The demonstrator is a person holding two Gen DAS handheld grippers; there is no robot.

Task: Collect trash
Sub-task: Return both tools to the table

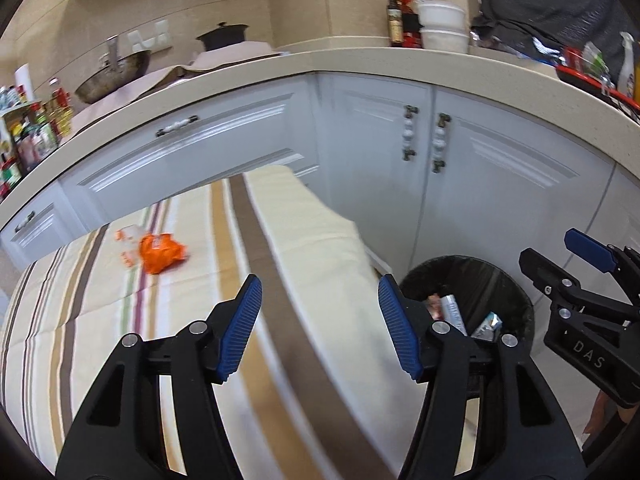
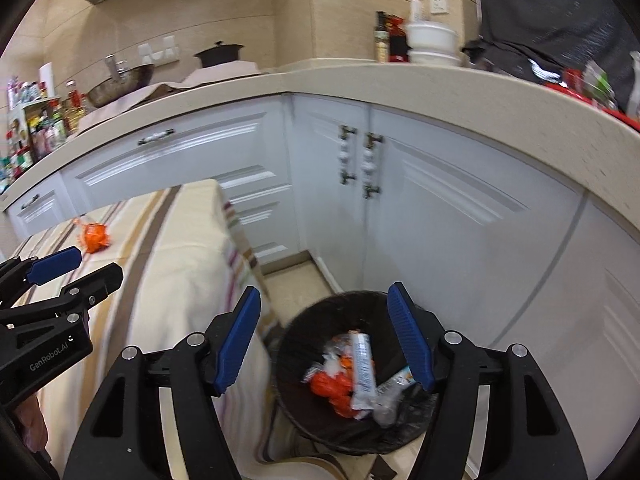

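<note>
A crumpled orange wrapper [image 1: 162,254] lies on the striped tablecloth [image 1: 100,320], with a paler orange-and-white scrap [image 1: 127,240] just left of it; the same orange wrapper [image 2: 95,238] shows small in the right wrist view. My left gripper [image 1: 320,328] hovers open over the table's right part, nothing between its blue pads. A black lined trash bin [image 2: 304,332] stands on the floor beside the table and holds several wrappers [image 2: 362,364]. My right gripper [image 2: 324,336] hangs open above the bin, empty. The bin [image 1: 516,300] also appears in the left wrist view.
White cabinets [image 1: 500,184] with paired handles wrap the corner behind the bin. The beige counter [image 1: 360,58] carries bottles, white bowls, a wok and a red basket. Pale floor tiles [image 2: 296,284] show between table and cabinets.
</note>
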